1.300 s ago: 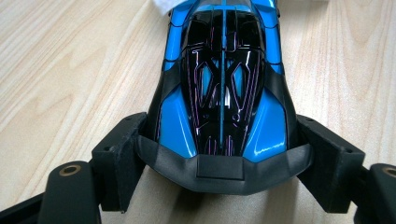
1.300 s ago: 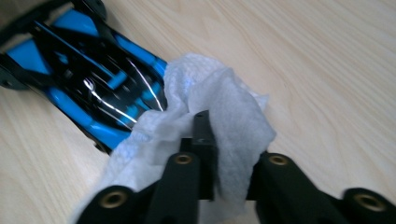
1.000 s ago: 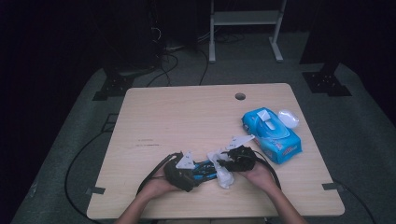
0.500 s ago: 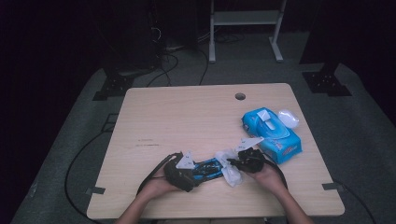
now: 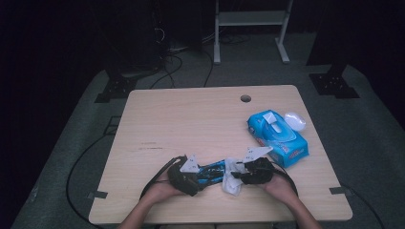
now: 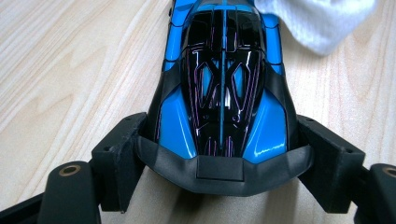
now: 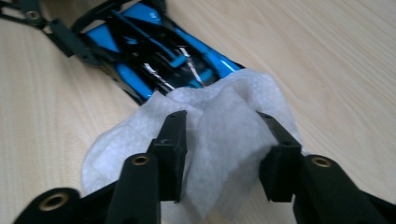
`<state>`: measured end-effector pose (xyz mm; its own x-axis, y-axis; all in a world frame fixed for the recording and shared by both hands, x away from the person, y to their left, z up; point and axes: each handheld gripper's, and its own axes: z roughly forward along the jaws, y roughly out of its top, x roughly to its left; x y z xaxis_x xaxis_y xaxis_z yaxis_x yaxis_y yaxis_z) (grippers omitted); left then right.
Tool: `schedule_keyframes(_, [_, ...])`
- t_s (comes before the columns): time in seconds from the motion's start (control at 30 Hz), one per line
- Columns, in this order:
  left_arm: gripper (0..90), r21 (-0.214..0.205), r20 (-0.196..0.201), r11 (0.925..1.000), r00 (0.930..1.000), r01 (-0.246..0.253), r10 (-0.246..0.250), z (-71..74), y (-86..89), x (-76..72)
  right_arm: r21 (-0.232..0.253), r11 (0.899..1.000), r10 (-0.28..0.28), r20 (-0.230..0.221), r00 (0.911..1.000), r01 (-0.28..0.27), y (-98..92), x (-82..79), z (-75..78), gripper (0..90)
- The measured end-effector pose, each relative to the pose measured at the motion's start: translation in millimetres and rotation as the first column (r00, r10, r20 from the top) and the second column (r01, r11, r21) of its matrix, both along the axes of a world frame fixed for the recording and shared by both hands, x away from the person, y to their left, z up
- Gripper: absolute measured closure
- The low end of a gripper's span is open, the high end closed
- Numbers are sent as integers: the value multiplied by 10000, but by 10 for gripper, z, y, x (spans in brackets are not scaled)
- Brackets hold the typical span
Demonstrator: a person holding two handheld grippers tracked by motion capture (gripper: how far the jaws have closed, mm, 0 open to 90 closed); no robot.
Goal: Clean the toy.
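Left gripper view: toy car (image 6: pixel 223 93) clamped in left gripper (image 6: pixel 219 163); wipe (image 7: pixel 219 135) between right gripper's (image 7: pixel 223 154) just-opened jaws.

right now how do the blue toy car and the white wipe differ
The glossy blue-and-black toy car is rigid and clamped at one end by the left hand-held gripper. The white fabric wipe is soft, crumpled, and lies loose between the right hand-held gripper's open jaws. Both rest on the wooden table.
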<state>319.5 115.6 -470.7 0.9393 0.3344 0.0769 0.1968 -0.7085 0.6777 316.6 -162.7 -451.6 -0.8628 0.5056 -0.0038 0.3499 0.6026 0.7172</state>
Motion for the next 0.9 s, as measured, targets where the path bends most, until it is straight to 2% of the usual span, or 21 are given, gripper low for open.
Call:
schedule_keyframes(0.07, [235, 2, 1, 10000, 10000, 3, -3, 0, -1, 0, 7, 9992, 410, 33, 9992, -410, 75, -18, -3, 523])
schedule_keyframes(0.13, [234, -2, -1, 10000, 10000, 11, -11, 0, -1, 2, -17, 9989, 465, 68, 9989, -465, 98, -21, -4, 527])
schedule_keyframes(0.2, [235, 19, -4, 10000, 10000, -11, 11, 3, -5, 1, -183, 9979, 624, 229, 9978, -620, 206, -26, -31, 565])
schedule_keyframes(0.3, [234, -18, -30, 10000, 10000, -42, 42, 1, -2, -4, -160, 9967, 805, 260, 9964, -801, 237, -51, -40, 653])
schedule_keyframes(0.33, [235, -1, 2, 10000, 10000, -21, 21, 2, -3, -2, -87, 9969, 783, 273, 9966, -781, 228, -55, -37, 708])
schedule_keyframes(0.37, [235, -1, 2, 10000, 10000, -21, 21, 2, -3, -2, -87, 9969, 783, 273, 9966, -781, 228, -55, -37, 708])
schedule_keyframes(0.4, [235, 16, -1, 10000, 10000, -17, 17, 3, -4, -1, 111, 9969, 780, 145, 9968, -782, 199, -46, -21, 776])
schedule_keyframes(0.43, [235, -1, -3, 10000, 10000, -13, 13, 2, -1, -2, 442, 9970, 649, -263, 9975, -637, 103, 5, 0, 796])
schedule_keyframes(0.53, [235, -4, -5, 10000, 10000, -9, 9, 1, 1, 1, 187, 9997, -118, -236, 9997, 123, -30, 31, -10, 804])
schedule_keyframes(0.6, [235, -5, -12, 10000, 10000, -7, 7, 1, -1, 2, -2, 9978, -667, -247, 9975, 668, -98, 46, -38, 806])
schedule_keyframes(0.63, [235, -9, -19, 10000, 10000, -13, 12, 0, -3, 2, -29, 9971, -759, -257, 9968, 758, -102, 46, -46, 808])
schedule_keyframes(0.73, [235, 1, -27, 10000, 10000, -27, 27, 2, -9, 4, 105, 9975, -700, -234, 9973, 703, -53, 38, -50, 810])
schedule_keyframes(0.77, [235, -2, -24, 10000, 10000, -29, 29, 2, -10, 3, 213, 9986, -481, 77, 9988, 479, 76, 14, -13, 812])
schedule_keyframes(0.8, [235, -2, -24, 10000, 10000, -29, 29, 2, -10, 3, 213, 9986, -481, 77, 9988, 479, 76, 14, -13, 812])
schedule_keyframes(0.87, [235, -37, -33, 10000, 10000, -40, 40, 0, -8, 2, 614, 9979, -176, -77, 9998, 181, 167, 16, 7, 811])
schedule_keyframes(0.9, [235, -2, 6, 10000, 10000, -19, 19, 1, -5, -1, 456, 9989, -130, -17, 9999, 131, 206, 12, -2, 811])
